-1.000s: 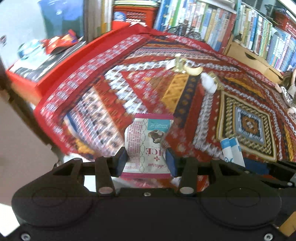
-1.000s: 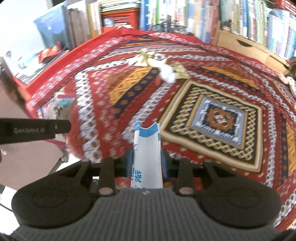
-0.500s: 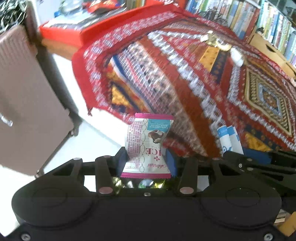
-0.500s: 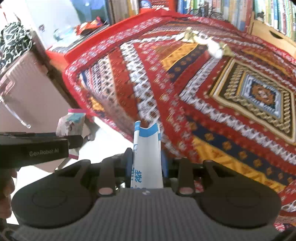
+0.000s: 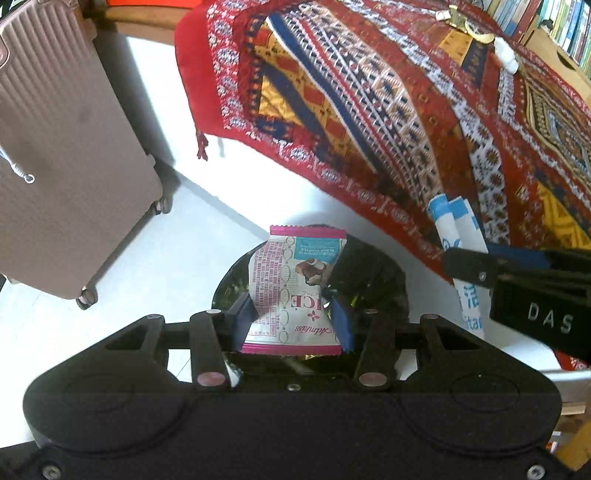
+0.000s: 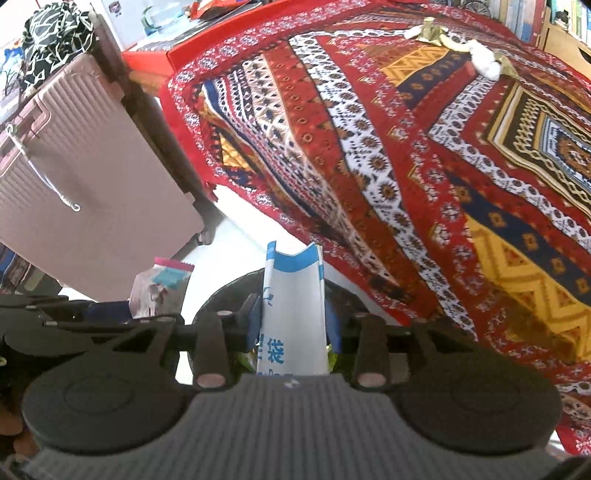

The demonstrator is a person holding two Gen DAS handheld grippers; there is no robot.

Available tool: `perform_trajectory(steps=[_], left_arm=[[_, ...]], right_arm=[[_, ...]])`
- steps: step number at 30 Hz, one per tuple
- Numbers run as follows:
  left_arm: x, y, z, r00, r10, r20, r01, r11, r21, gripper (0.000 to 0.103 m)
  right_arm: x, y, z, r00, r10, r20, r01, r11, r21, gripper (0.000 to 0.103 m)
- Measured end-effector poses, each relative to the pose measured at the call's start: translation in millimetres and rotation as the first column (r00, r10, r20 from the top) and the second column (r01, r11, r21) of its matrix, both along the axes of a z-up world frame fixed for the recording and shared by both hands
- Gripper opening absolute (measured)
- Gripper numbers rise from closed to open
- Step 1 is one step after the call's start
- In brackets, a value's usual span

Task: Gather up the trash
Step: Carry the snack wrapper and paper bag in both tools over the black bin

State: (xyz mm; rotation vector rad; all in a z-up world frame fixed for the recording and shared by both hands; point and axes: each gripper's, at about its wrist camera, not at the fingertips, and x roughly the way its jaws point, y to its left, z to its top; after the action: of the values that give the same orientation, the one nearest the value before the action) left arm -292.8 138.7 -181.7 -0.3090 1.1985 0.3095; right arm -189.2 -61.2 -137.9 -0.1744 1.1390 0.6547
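Left wrist view, left to right: a pink suitcase (image 5: 55,147) stands at the upper left on the white floor. At centre the left gripper (image 5: 291,321) is clenched on a pink-edged snack wrapper (image 5: 295,288), directly over the dark mouth of a black trash bin (image 5: 369,280). At right the blue-and-white paper packet (image 5: 456,236) shows in the other gripper, against the hanging edge of the red patterned cloth (image 5: 369,92).

Right wrist view: the suitcase again at left, the wrapper at lower left, and at centre the right gripper (image 6: 293,325) with the packet between its pads over the same bin; its jaws are opening, so release is judged under way.

Progress: two pieces are carried to the bin, neither yet dropped. More litter, a white wad (image 6: 485,61) and gold-coloured scraps (image 6: 432,29), remains on the cloth at the upper right, so collection is judged unfinished.

Change from the earlier frames: both views then looked across the cloth-covered surface; they now look down past its edge at floor and bin. The left grip is unchanged.
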Motion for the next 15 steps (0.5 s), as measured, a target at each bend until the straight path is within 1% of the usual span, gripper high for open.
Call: perform_trajectory(steps=[12,15], left_arm=[[-5.2,3.1,-9.8,1.0,0.003,-0.018,-0.003,1.0,-0.016,0.044],[-3.4,3.6,-10.9,1.0,0.001,-0.023,-0.001,1.0,-0.02,0.045]], right_arm=[[2.1,2.6,-9.5,1.0,0.002,-0.027,-0.002,1.0,-0.014,0.043],[2.6,3.2,-9.6,1.0,-0.002,-0.03,0.002,1.0,-0.01,0.045]])
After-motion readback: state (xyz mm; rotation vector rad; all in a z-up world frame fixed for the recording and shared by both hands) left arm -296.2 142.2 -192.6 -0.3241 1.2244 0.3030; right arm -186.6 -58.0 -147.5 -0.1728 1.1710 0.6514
